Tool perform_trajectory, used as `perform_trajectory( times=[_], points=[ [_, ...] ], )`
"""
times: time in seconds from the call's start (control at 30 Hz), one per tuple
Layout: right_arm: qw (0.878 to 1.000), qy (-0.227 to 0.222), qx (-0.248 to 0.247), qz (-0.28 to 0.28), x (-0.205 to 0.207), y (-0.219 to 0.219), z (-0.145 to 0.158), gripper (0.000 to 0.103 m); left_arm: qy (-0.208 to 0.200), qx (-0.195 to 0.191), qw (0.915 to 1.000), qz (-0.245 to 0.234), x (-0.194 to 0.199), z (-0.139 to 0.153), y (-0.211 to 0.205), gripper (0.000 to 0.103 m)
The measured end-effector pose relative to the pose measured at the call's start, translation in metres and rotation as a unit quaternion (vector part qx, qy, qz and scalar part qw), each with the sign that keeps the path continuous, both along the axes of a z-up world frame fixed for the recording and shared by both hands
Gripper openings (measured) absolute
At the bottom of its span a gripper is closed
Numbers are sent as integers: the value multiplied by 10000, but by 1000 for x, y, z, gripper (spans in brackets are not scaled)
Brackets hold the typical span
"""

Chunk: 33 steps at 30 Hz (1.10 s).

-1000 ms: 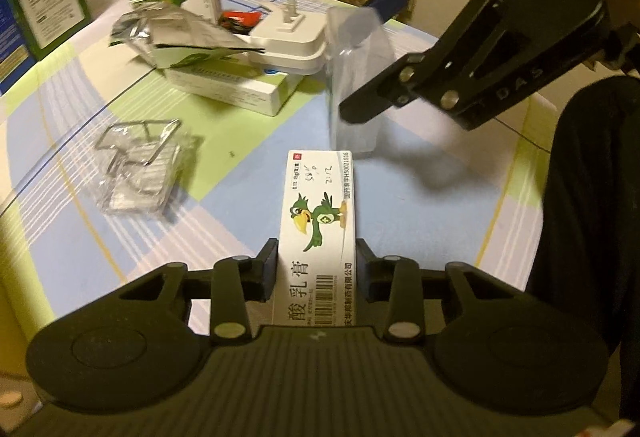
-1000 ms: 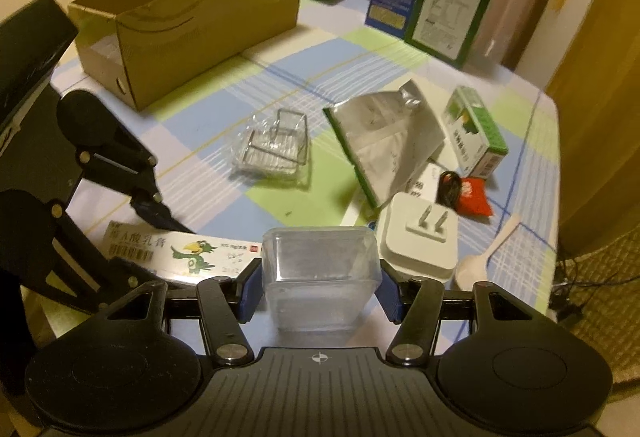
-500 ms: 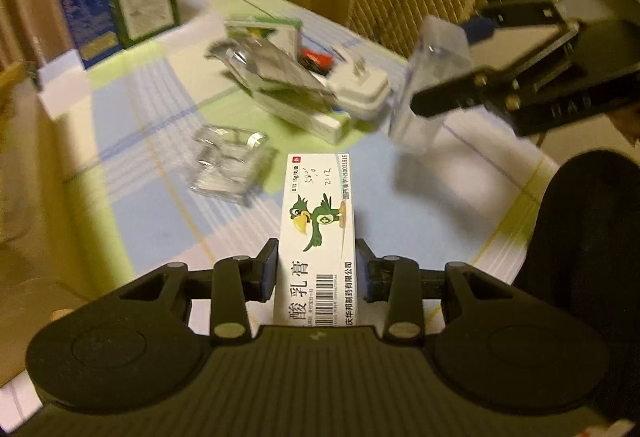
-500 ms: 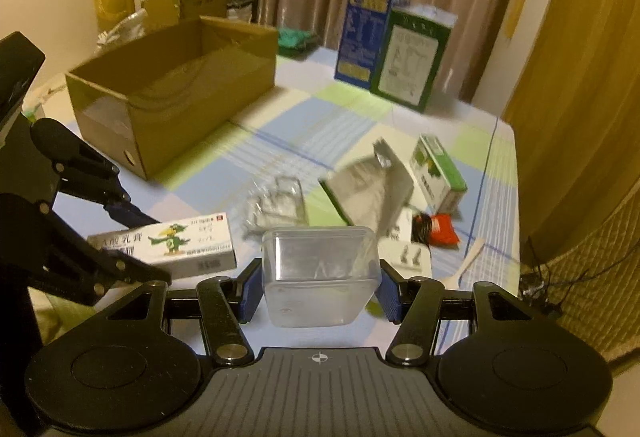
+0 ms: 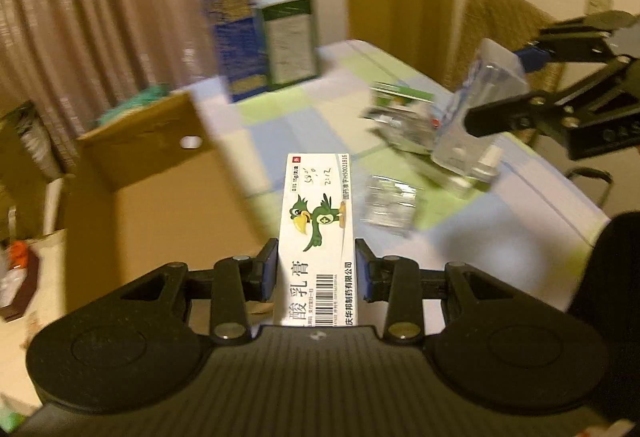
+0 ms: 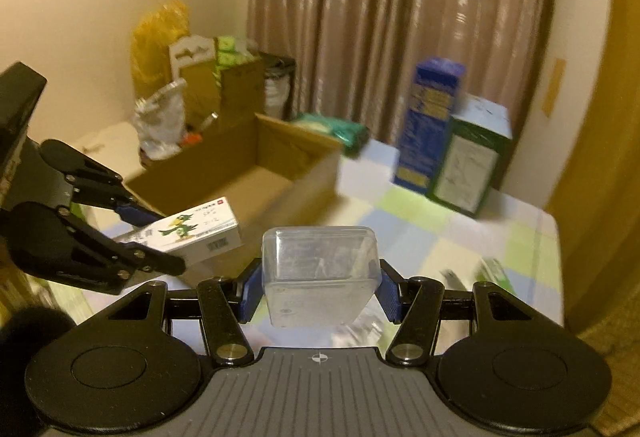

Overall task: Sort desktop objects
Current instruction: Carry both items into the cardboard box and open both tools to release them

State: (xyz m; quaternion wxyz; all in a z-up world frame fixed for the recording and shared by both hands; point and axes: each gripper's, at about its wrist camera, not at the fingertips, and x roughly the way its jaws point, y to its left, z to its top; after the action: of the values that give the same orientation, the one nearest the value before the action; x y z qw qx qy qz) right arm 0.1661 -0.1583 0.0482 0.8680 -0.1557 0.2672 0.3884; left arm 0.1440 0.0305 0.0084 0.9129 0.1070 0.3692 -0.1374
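Checked table (image 6: 400, 233) below, both loads lifted clear of it. Open cardboard box (image 6: 256, 181) at its left end, carton's tip just short of the near wall. Blue carton (image 6: 432, 121) and green carton (image 6: 472, 165) upright side by side at the far edge. Left gripper (image 5: 316, 273) pinching a white parrot-printed carton (image 5: 318, 229) lengthwise, held in the air. Right gripper (image 6: 319, 287) clamped on a clear tub (image 6: 320, 279), also aloft. Blurred clutter (image 5: 404, 125) on the table's right side.

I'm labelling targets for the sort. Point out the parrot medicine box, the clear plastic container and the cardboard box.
parrot medicine box (image 5: 318, 221): left wrist view, on the parrot picture.
clear plastic container (image 6: 320, 273): right wrist view, front wall.
cardboard box (image 6: 308, 181): right wrist view, outer side wall.
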Motion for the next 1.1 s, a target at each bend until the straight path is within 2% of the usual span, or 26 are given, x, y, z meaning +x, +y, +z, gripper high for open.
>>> perform_trajectory(
  times=[0.17,0.37,0.6,0.83,1.1],
  points=[
    [9992,56,148,358,5,56,10,55,-127,83,9990,427,10,20,53,33],
    [9978,168,262,578,26,113,7,55,-107,196,9972,720,27,28,100,33],
    [9973,444,214,544,63,160,-19,55,-1,196,9959,879,56,12,132,33],
    [9964,678,136,493,85,177,-48,55,110,68,9958,908,83,-12,143,33],
    [9955,839,30,443,96,188,-76,55,196,-56,9945,1026,96,-36,153,33]
  ],
)
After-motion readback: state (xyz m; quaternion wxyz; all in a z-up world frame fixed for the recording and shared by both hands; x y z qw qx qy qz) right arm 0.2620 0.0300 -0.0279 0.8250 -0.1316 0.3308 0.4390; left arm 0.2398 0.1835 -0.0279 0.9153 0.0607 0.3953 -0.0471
